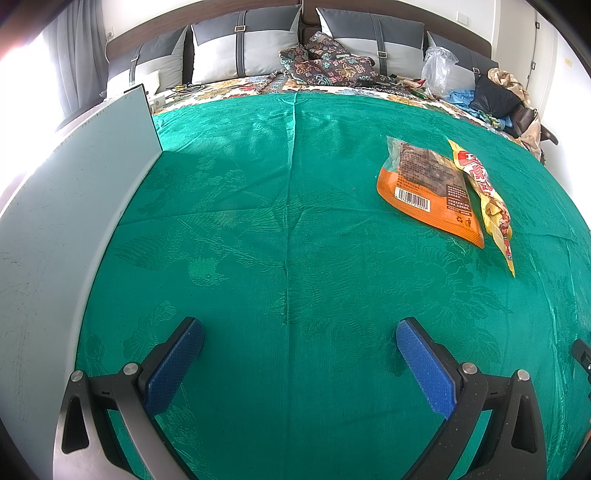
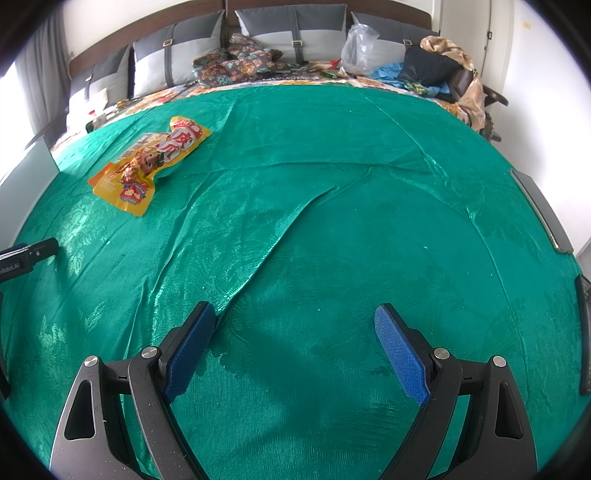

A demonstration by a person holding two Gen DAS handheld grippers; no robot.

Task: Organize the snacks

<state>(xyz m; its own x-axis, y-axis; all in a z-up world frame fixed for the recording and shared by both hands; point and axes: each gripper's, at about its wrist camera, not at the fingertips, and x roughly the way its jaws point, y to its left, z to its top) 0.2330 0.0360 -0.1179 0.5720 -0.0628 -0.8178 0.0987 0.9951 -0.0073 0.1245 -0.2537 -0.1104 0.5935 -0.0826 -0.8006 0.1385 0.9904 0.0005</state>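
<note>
Both hand-held grippers, left [image 1: 299,334] and right [image 2: 294,320], spread apart, empty, over green bedspread [image 1: 295,221]; orange snack packet [image 1: 430,188] under yellow snack packet [image 1: 487,199].

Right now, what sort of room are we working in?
Most likely a bedroom: a bed under a green cloth, grey cushions against a dark headboard, and a curtain at the window.

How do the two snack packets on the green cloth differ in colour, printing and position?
The orange packet shows a barcode and small text; the yellow packet shows large red characters. The yellow packet overlaps the orange packet's edge and looks narrower. Both lie flat on the green cloth, untouched by either gripper.
</note>
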